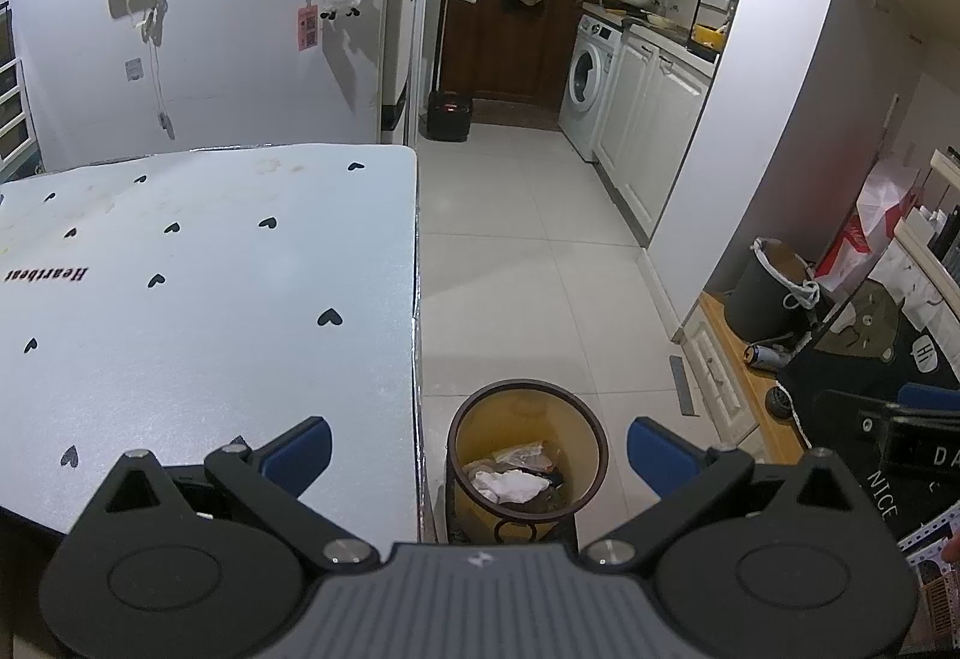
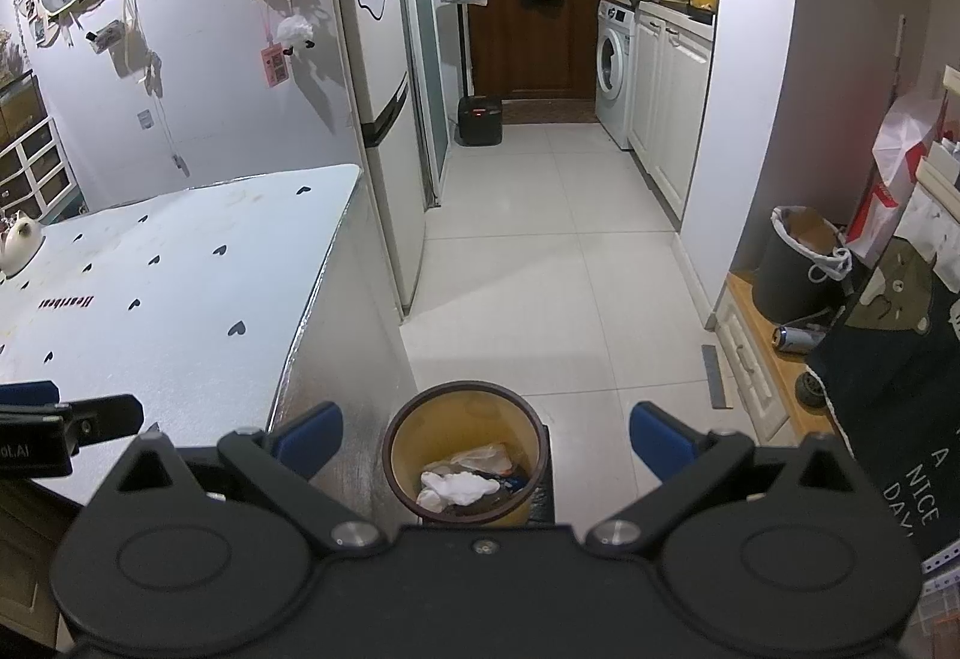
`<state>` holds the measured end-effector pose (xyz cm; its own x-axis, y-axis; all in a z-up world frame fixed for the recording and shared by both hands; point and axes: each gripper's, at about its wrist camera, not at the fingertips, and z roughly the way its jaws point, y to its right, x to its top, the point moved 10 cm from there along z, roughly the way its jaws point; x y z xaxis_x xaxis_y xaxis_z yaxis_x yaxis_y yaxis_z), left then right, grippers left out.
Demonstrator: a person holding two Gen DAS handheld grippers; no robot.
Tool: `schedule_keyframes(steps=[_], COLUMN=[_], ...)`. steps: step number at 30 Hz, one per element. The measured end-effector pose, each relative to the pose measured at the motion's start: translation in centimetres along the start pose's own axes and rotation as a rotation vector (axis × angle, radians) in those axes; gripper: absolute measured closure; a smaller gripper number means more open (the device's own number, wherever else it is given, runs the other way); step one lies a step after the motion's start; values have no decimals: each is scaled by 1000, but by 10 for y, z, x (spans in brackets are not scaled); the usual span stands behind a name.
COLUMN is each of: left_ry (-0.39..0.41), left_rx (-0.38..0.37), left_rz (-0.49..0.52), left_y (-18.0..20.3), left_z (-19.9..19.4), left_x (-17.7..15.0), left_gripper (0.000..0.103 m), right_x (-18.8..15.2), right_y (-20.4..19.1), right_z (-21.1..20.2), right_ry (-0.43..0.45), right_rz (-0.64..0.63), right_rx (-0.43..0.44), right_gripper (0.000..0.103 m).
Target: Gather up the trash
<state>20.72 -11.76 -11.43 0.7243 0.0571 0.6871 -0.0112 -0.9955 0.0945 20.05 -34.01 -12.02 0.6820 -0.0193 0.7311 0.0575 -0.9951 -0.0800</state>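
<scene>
The left gripper [image 1: 479, 449] is hanging wide open with nothing in it. The right gripper [image 2: 486, 440] is also spreading wide and holding nothing. Both are pointing down at the yellow trash bin [image 1: 474, 431] on the floor beside the table [image 1: 210, 299]. White crumpled paper [image 2: 459, 486] and a plastic wrapper [image 2: 486, 458] are lying inside the bin.
</scene>
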Motion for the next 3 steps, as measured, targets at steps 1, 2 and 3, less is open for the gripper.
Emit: schedule_keyframes(steps=[1, 2, 3], left_ry=[0, 0, 1], left_rx=[1, 2, 3], left_rz=[0, 1, 1], left_y=[1, 0, 0], left_z=[-1, -1, -1], left_x=[-2, -2, -2], left_gripper=[0, 0, 0], right_x=[0, 0, 0], right_y=[-1, 0, 0], right_z=[0, 0, 0], right_ry=[-1, 0, 0], right_rz=[1, 1, 0], right_rx=[1, 0, 0], right_gripper=[0, 0, 0])
